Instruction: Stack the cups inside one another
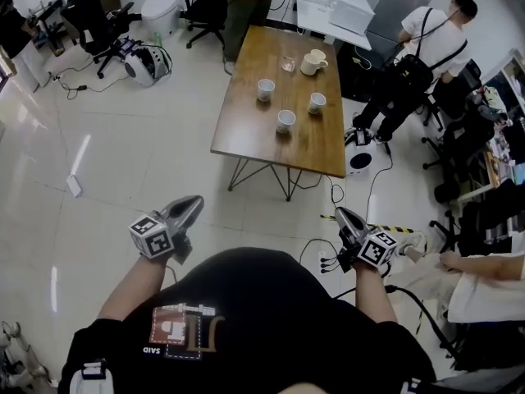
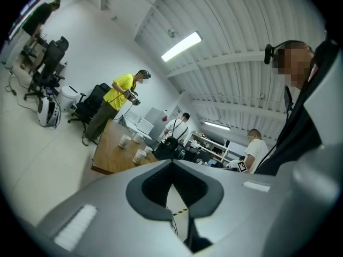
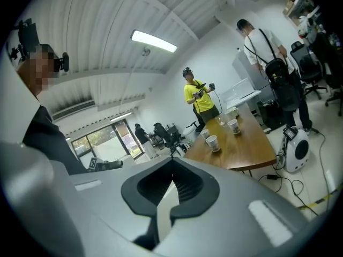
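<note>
Left gripper and right gripper, jaws closed and empty, well short of the worktop. Three cups stand there, apart. Risk: closed jaws could knock one over.

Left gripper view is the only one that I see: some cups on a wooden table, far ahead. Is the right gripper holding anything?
Observer: No. In the right gripper view, the right gripper has its jaws together, with nothing between them.
Operator: Thank you. The cups are very small for me. Is any cup already inside another one?
Observer: None. The head view shows three white cups standing apart on the table: the left cup, the near cup and the right cup.
</note>
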`<state>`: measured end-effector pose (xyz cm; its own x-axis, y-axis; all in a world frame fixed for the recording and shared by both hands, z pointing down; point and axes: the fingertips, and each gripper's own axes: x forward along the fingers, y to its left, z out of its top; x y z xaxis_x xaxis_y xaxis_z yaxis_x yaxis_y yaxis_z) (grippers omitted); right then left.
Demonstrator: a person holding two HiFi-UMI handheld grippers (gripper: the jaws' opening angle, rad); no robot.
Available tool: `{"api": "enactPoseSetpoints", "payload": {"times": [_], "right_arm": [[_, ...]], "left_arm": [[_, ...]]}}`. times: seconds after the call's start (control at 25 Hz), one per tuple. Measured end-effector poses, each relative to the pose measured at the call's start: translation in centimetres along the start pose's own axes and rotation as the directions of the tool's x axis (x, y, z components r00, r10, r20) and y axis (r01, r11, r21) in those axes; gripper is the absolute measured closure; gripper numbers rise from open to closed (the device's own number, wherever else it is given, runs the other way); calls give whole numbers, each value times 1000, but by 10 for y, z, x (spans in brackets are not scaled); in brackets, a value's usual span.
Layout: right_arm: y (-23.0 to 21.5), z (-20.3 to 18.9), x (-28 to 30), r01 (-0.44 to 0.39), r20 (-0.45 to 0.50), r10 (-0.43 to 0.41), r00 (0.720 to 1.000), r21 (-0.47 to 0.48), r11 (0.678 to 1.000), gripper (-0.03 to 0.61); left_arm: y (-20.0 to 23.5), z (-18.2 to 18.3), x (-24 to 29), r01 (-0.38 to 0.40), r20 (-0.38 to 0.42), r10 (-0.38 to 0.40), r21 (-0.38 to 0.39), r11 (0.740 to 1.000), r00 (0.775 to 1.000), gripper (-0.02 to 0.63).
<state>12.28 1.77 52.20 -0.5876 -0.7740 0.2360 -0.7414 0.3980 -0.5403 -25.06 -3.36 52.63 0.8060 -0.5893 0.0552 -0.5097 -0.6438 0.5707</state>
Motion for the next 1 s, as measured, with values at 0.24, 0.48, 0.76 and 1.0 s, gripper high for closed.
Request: {"api": "enactPoseSetpoints", "payload": {"times": [0.24,0.48,0.76,1.0], "right_arm": [[-54,28,47,-33,-13,33,999,26,999,565],[-129,76,99,-162,-92,161,983,1,987,565],[-189,132,139,-265,-184,248,951,-74,961,563],[-193,117,179,-288,-291,232,928,-168,943,556]], "left_arm": [[30,6,32,-73,5,73,-35,997,997,612],[39,33,100,-202,94,203,-23,979,975,612],[21,54,176,-263,122,264,-24,964,957,612],[38,58,206,-252,59,252,-19,968,966,612]]}}
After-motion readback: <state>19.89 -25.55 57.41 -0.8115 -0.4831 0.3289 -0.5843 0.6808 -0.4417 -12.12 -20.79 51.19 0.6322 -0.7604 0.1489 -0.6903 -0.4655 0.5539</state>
